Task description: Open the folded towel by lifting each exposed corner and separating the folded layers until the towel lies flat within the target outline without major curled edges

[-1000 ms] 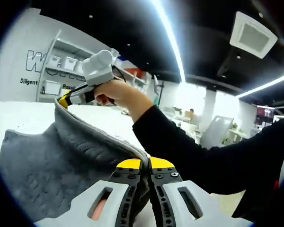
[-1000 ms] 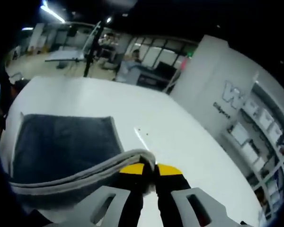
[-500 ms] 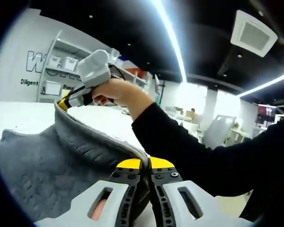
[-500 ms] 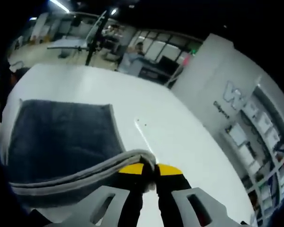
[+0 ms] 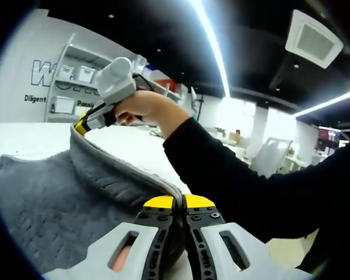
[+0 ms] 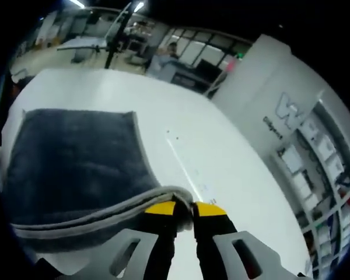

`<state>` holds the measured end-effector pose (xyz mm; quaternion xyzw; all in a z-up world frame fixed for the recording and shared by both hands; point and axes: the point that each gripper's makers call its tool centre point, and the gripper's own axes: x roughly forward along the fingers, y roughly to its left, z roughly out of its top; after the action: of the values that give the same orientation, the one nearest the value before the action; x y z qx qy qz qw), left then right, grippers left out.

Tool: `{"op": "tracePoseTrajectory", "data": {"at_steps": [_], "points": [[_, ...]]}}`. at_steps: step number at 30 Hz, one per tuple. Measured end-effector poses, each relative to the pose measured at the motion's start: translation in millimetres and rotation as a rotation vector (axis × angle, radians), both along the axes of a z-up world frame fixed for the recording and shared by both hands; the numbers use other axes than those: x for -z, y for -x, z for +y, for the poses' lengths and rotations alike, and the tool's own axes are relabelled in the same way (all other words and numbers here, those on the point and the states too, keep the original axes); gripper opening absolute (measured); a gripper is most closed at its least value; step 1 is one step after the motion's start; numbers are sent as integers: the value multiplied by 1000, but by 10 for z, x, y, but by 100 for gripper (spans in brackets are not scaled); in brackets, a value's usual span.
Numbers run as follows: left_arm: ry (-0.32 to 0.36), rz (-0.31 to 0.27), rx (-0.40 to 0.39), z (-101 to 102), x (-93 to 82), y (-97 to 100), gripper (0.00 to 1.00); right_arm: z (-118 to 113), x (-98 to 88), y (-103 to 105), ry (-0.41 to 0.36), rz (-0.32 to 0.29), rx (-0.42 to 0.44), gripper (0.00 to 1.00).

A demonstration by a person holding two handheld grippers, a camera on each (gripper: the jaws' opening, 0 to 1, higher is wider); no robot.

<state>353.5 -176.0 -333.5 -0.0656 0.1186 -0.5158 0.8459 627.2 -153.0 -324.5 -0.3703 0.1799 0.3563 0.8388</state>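
Above the white table [image 6: 221, 140], both grippers hold up a layer of the grey towel [image 5: 64, 198].

Left gripper [image 5: 174, 202] and right gripper [image 6: 184, 207] each pinch the hemmed edge with jaws pressed together; the towel's lower layer lies flat at the table's left. To do this well, I judge both corners should travel together, level and taut, peeling the layer clear before lowering it to avoid curled edges.

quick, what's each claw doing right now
Left claw: shut on the grey towel edge.
Right claw: shut on a towel corner, lifted above the white table.
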Motion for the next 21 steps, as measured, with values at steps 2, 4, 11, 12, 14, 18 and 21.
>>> {"op": "tracePoseTrajectory", "data": {"at_steps": [2,4,11,12,14,18,21], "points": [[-2,5,3,-2,17,-1,3,-8,-1,9,-5,2,0,6],[-7,10,8,-10,33,-6,3,-26,1,15,-7,2,1,6],[-12,13,10,-44,63,-20,3,-80,29,26,-1,5,8,6],[-12,14,10,-45,69,-23,3,-88,31,26,0,5,9,6],[-13,17,9,-55,89,-29,3,-122,38,20,6,4,18,7],[-14,24,9,-68,122,-24,3,-152,44,13,8,6,24,7],[-15,30,11,-81,153,-15,3,-165,64,16,10,10,26,8]]}}
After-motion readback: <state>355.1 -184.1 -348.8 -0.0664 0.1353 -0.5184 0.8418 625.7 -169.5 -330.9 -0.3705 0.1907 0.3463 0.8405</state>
